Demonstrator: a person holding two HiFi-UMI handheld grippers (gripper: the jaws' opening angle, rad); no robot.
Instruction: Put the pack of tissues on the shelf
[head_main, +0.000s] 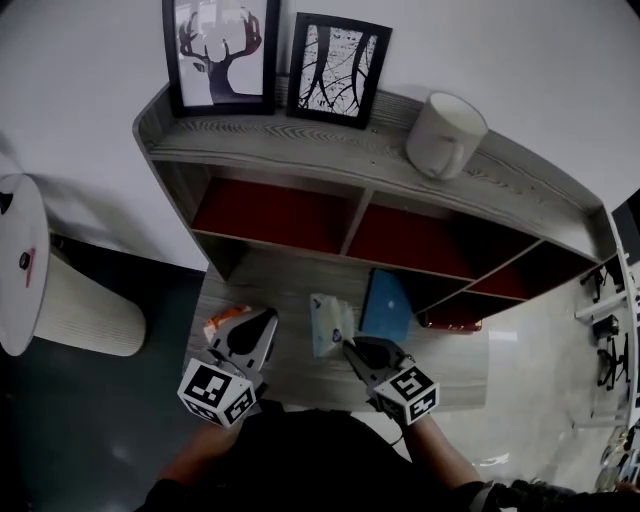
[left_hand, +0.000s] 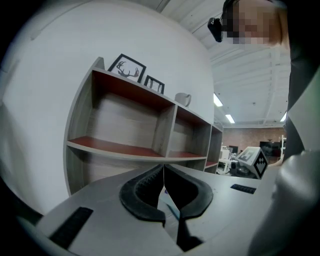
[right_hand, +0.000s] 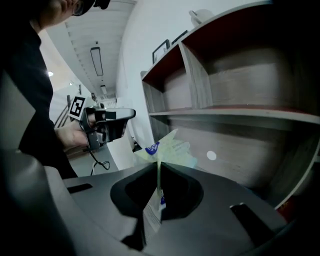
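the right tongs (head_main: 350, 347) are clamped on the near edge of the pack of tissues (head_main: 330, 323). the pack sticks out ahead of them toward 12 o'clock, its long axis pointing at the shelf (head_main: 300, 150). the red-lined compartments (head_main: 265, 215) lie beyond it, from 11 to 1 o'clock, so the right hand looks best placed to carry it in. the left tongs (head_main: 266, 322), at 9 o'clock of the pack, are pressed together on nothing.
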